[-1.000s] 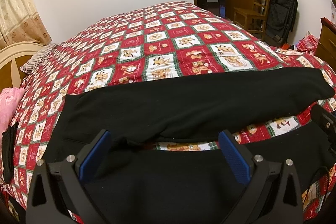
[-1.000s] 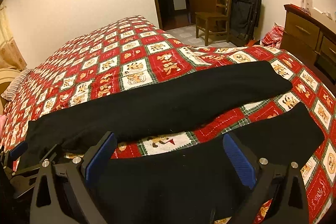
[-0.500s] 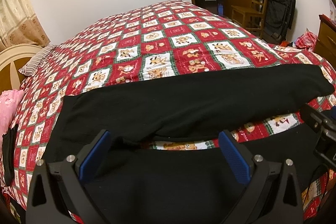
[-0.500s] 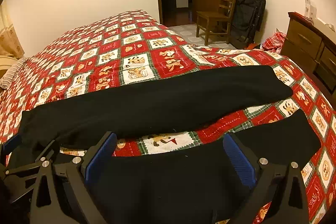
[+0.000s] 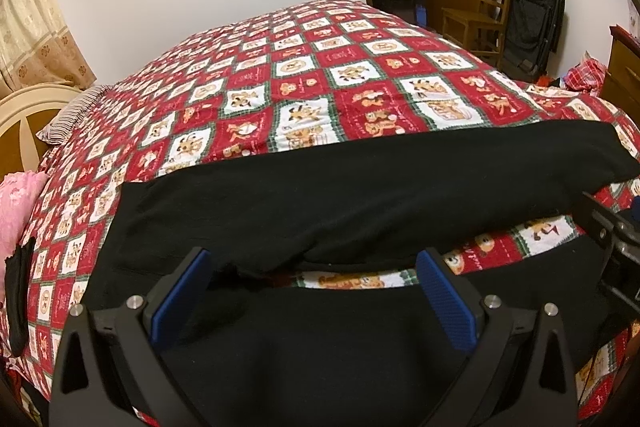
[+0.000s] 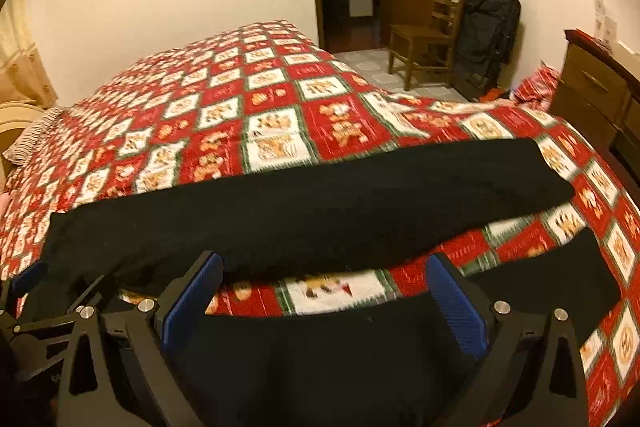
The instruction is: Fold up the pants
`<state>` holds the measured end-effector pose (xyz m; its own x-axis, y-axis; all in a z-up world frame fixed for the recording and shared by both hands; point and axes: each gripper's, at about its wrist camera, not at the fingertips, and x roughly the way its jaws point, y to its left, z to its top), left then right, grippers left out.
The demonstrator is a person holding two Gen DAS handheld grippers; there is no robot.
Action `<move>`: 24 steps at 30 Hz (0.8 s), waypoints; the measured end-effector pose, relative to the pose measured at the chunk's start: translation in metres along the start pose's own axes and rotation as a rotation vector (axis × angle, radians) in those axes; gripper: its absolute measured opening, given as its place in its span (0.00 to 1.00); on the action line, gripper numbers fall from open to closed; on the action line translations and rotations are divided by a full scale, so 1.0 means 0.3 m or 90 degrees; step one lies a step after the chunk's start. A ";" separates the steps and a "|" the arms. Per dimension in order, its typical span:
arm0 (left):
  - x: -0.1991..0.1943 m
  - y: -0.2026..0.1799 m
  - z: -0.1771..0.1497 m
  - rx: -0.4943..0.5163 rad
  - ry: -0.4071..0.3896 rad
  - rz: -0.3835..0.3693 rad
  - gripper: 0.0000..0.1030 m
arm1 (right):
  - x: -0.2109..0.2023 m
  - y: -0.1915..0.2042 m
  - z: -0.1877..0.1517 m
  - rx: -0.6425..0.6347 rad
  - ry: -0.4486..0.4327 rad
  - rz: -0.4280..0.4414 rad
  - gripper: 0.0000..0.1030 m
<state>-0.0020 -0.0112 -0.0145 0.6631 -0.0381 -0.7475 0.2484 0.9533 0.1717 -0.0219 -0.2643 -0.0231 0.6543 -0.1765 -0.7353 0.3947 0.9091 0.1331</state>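
Note:
Black pants (image 5: 340,195) lie spread flat across the near part of the bed, waist to the left, the two legs running right with a strip of quilt between them; they also show in the right wrist view (image 6: 320,211). My left gripper (image 5: 312,291) is open and empty, hovering over the near leg by the crotch. My right gripper (image 6: 324,291) is open and empty over the near leg, further right. Each gripper shows at the edge of the other's view.
The bed has a red, white and green patterned quilt (image 5: 320,75). A pink pillow (image 5: 16,211) lies at the left edge. A wooden chair (image 6: 424,35), a black bag (image 6: 488,31) and a dresser (image 6: 600,95) stand to the right, near the doorway.
Both grippers have moved a little closer to the pants and tilted slightly; the right view has swung rightward. The pants have not moved. Both grippers stay open.

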 end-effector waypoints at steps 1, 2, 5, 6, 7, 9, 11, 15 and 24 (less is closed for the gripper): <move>0.005 0.017 0.004 -0.005 0.003 -0.004 1.00 | -0.001 -0.004 0.012 -0.006 -0.005 0.009 0.99; 0.011 0.045 0.007 -0.015 0.009 -0.013 1.00 | 0.001 -0.003 0.019 -0.010 -0.006 0.012 0.99; 0.037 0.122 0.013 -0.041 0.024 -0.013 1.00 | 0.026 0.000 0.028 -0.031 0.006 0.027 0.99; 0.049 0.147 0.016 -0.049 0.029 -0.005 1.00 | 0.041 0.006 0.030 -0.045 0.018 0.037 0.99; 0.063 0.173 0.018 -0.055 0.035 0.007 1.00 | 0.053 0.011 0.034 -0.056 0.027 0.047 0.99; 0.095 0.227 0.023 -0.064 0.046 0.033 1.00 | 0.068 0.021 0.045 -0.073 0.038 0.079 0.99; 0.123 0.279 0.029 -0.070 0.055 0.051 1.00 | 0.087 0.043 0.073 -0.092 0.052 0.128 0.99; 0.185 0.397 0.066 -0.105 0.068 0.062 1.00 | 0.187 0.115 0.159 -0.136 0.101 0.182 0.99; 0.386 0.550 0.123 -0.160 0.125 0.092 1.00 | 0.427 0.309 0.237 -0.308 0.116 0.175 0.92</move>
<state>0.1418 0.1306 -0.0491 0.5238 0.1377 -0.8406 -0.0361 0.9895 0.1397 0.1443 -0.2293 -0.0577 0.5521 0.1197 -0.8252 -0.1418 0.9887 0.0485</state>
